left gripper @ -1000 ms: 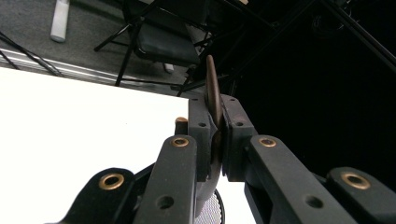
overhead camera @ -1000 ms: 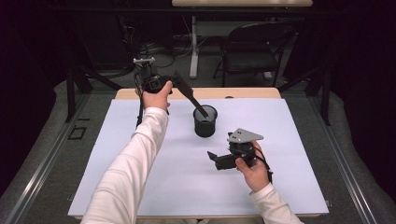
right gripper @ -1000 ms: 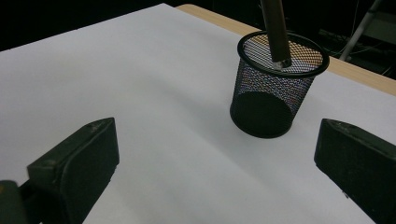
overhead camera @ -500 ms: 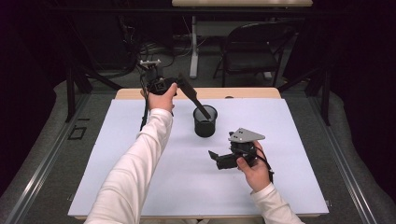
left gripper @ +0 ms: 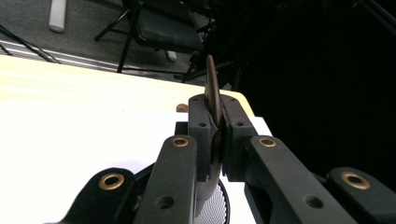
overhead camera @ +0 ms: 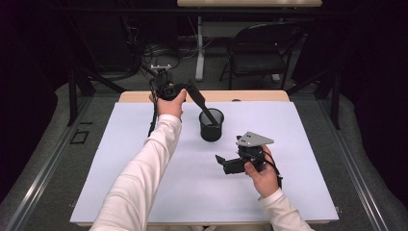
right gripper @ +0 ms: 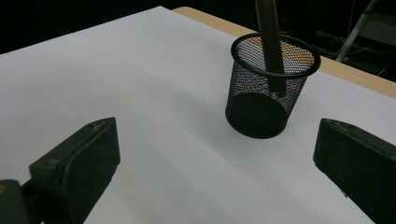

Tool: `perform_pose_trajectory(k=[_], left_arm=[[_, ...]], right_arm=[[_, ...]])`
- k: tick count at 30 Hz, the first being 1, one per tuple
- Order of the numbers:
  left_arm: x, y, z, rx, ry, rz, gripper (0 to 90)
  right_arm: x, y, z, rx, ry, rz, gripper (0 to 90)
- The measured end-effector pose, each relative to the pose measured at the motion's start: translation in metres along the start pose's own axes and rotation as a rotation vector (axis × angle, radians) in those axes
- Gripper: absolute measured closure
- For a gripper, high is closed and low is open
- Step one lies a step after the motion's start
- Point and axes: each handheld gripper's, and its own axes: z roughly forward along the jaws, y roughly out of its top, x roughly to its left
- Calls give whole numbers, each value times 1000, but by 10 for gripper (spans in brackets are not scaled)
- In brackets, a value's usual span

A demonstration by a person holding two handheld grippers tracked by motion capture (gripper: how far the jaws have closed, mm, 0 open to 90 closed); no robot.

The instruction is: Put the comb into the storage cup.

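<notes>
A black mesh cup (overhead camera: 211,126) (right gripper: 266,93) stands upright on the white table cover, toward the back middle. A long, flat dark utensil (overhead camera: 204,108) (right gripper: 271,42) slants down into it, its lower end inside the cup. My left gripper (overhead camera: 186,90) (left gripper: 214,116) is raised behind and left of the cup and is shut on the utensil's upper end (left gripper: 212,84), which shows edge-on between the jaws. My right gripper (overhead camera: 222,161) (right gripper: 217,140) rests low on the table in front and right of the cup, open, nothing between its jaws, pointing at the cup.
The white cover (overhead camera: 144,192) lies over a wooden table whose far edge (overhead camera: 260,95) shows behind the cup. A black chair (overhead camera: 260,53) and cables stand on the floor beyond the table. The left sleeve (overhead camera: 144,168) crosses the table's left half.
My left gripper has shifted slightly to the right with the utensil still in it and its end still in the cup. The right gripper has not moved.
</notes>
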Motion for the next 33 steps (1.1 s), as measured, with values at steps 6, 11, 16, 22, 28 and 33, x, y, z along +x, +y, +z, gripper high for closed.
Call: perform_pose_trajectory(k=[6,11,16,22,28,33], left_arm=[[4,-4,4,6,4,-12,848],[6,-6,6,12,4,-11,848],[7,-8,8,20,5,-12,848],[7,-9,10,22,5,-12,848],[7,-11,11,29,9,-9,848],[7,-12,13,34,7,-12,848]], right_arm=[[0,0,1,2,1,-5,4],[0,0,1,1,1,0,4],[0,0,0,0,2,-3,4],[0,0,0,0,1,-4,4],[0,0,1,2,0,-4,4],[0,0,1,3,0,-6,4]])
